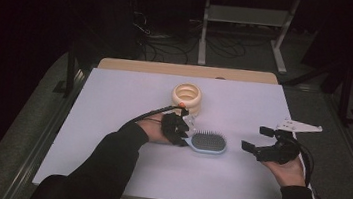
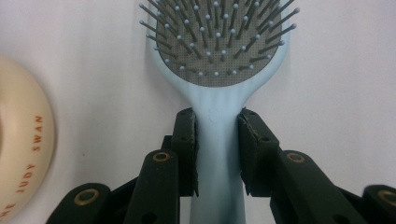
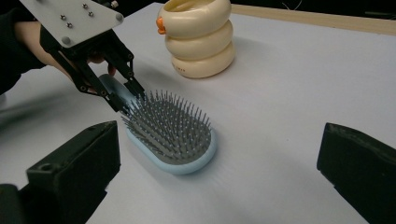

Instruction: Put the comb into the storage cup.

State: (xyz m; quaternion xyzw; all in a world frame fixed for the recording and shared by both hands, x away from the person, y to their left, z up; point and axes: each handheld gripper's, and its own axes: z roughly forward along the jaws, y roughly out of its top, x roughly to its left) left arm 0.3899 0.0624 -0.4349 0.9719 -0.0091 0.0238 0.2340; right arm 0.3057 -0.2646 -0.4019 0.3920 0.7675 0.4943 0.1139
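Note:
A light blue hairbrush (image 1: 208, 143) (image 2: 219, 51) (image 3: 173, 135) lies bristles up in the middle of the white table. My left gripper (image 1: 184, 133) (image 2: 217, 140) (image 3: 122, 93) is shut on the brush's handle, both pads pressed against its sides. To the right of the brush, my right gripper (image 1: 254, 138) (image 3: 219, 168) rests near the table, jaws wide apart and pointed at the brush head with nothing between them.
A cream ringed cup (image 1: 187, 97) (image 3: 198, 37) (image 2: 21, 140) with orange lettering stands just behind the left gripper. The white table top (image 1: 129, 99) ends in a wooden strip at the back; dark floor, cables and a metal frame lie beyond.

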